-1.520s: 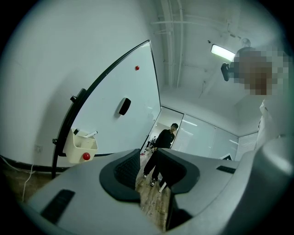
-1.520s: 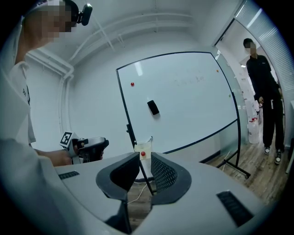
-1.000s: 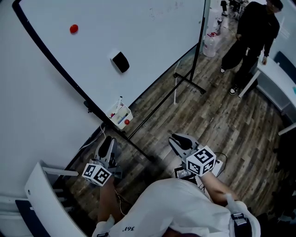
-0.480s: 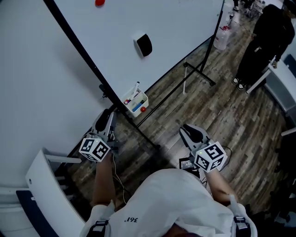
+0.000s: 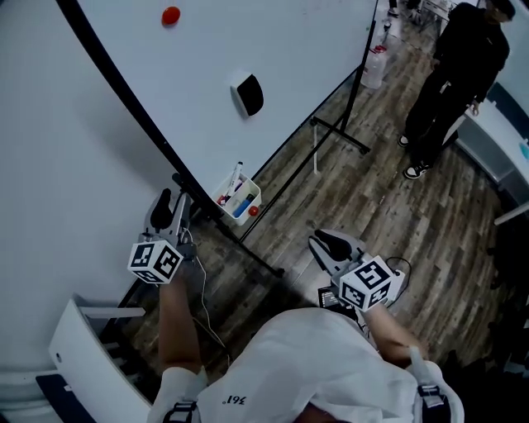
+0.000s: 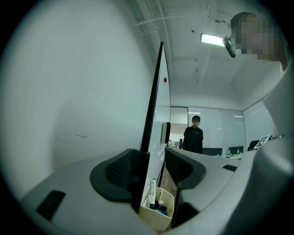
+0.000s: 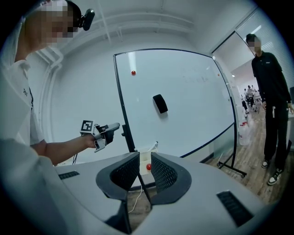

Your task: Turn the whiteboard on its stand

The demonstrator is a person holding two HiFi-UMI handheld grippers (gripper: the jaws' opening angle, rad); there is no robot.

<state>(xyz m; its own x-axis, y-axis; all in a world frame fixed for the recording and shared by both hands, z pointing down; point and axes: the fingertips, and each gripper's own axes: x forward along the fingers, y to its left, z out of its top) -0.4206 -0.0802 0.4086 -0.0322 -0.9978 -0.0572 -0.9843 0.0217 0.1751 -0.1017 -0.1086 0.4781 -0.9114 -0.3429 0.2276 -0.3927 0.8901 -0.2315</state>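
Observation:
The whiteboard [image 5: 289, 49] stands in a black frame on a wheeled stand and carries a black eraser [image 5: 248, 94] and a red magnet [image 5: 170, 15]. My left gripper [image 5: 172, 201] is at the board's near edge, just left of the white marker box [image 5: 240, 201]. In the left gripper view I see the board's edge [image 6: 155, 92] end-on, running down between the jaws of the left gripper [image 6: 156, 158]. Those jaws have just been opening, and the frame lies close to the left pad without being pinched. My right gripper [image 5: 321, 241] hangs lower over the floor, slightly open and empty, facing the board [image 7: 183, 92].
A person in black [image 5: 450, 74] stands at the far right beside a white desk [image 5: 504, 140]. The stand's far foot [image 5: 339, 140] and a water bottle [image 5: 374, 66] are on the wooden floor. A white wall [image 5: 50, 165] is close on the left. White furniture [image 5: 83, 347] sits at lower left.
My left gripper has moved up and forward from the stand's lower bar to the board's edge, and its jaws have spread. The right gripper has shifted a little.

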